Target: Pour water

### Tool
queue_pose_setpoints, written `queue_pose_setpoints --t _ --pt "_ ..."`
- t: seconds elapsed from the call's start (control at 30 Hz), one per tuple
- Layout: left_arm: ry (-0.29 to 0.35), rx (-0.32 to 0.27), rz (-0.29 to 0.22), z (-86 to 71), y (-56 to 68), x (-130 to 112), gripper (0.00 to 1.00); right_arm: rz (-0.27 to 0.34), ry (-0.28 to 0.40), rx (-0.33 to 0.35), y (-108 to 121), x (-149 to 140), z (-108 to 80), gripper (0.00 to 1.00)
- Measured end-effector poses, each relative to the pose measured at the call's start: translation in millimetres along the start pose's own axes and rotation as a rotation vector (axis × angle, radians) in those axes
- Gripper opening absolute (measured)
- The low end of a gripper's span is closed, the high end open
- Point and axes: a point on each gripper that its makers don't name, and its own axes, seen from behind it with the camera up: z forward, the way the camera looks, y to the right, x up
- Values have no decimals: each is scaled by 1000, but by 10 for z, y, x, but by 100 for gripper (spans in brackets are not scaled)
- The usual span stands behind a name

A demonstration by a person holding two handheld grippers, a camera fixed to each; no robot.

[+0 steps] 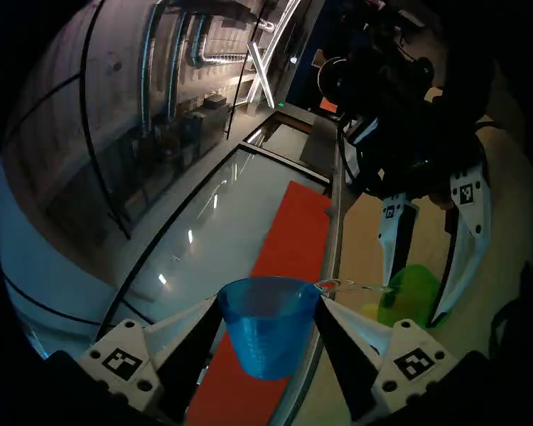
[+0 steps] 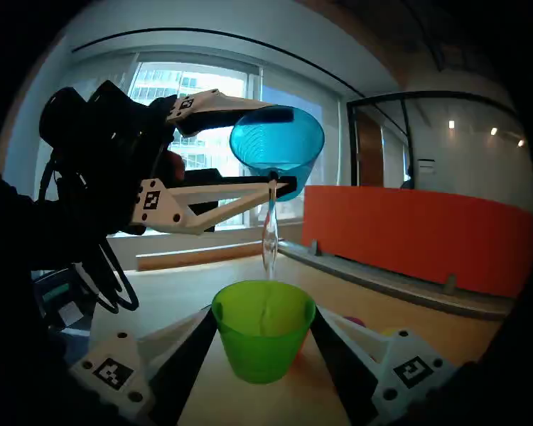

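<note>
In the right gripper view, the right gripper (image 2: 263, 318) is nearest, its two fingers pressed against opposite sides of an upright green cup (image 2: 263, 334); whether the cup's base rests on the wooden table (image 2: 188, 287) cannot be told. A thin stream of water (image 2: 270, 231) drops into the cup's open mouth from above. At the top of the stream is the blue cup (image 2: 277, 142), tipped over so that its rim faces down toward the green one. It is clamped between the fingers of the left gripper (image 2: 281, 150), with a hand (image 2: 99, 167) behind. In the left gripper view the blue cup sits close between the fingers, the stream leaving its rim. Farther back are an orange panel (image 2: 423, 227) and a bright window (image 2: 195, 92).
</note>
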Motion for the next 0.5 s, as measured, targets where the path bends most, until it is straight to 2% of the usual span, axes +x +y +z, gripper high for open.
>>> queue_pose_setpoints --t 0.5 --pt "1 9 26 -7 -13 -3 87 -12 -5 -2 12 2 -1 92"
